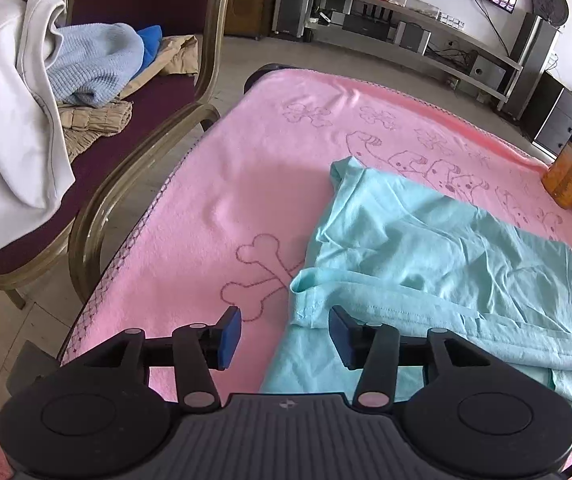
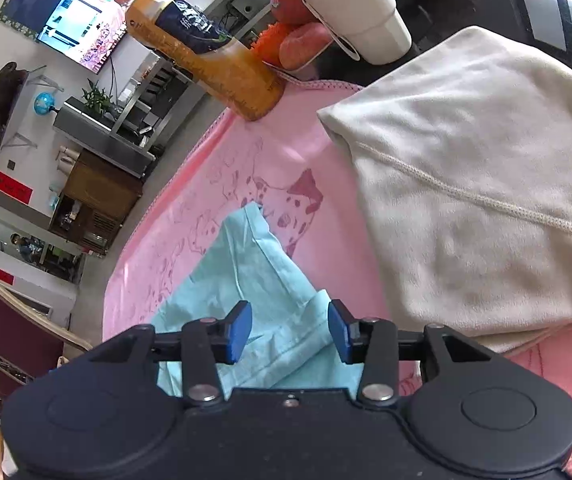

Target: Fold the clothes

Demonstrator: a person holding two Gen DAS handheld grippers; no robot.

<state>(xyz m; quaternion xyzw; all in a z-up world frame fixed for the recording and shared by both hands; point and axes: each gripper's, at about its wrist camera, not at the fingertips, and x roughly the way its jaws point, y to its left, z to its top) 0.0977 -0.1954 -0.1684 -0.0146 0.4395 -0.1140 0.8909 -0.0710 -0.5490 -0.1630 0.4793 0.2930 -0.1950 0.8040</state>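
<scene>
Turquoise shirt [image 1: 446, 248], one, lies lower right on one pink blanket [image 1: 225, 184]; left gripper [image 1: 285, 334] and right gripper [image 2: 290, 330] both gape, holding nothing

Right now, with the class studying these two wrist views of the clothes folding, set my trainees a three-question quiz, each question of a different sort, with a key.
1. True or false: the left gripper is clamped on the teal garment.
2. Multiple choice: the teal garment lies on (A) a pink blanket (B) a bare wooden floor (C) a blue rug.
3. Fill in: beside the teal garment, the right wrist view shows a folded ____ coloured garment on the blanket.

Key: 1 false, its jaws stand open with nothing between them, as do those of the right gripper. 2 A. 3 cream.
</scene>
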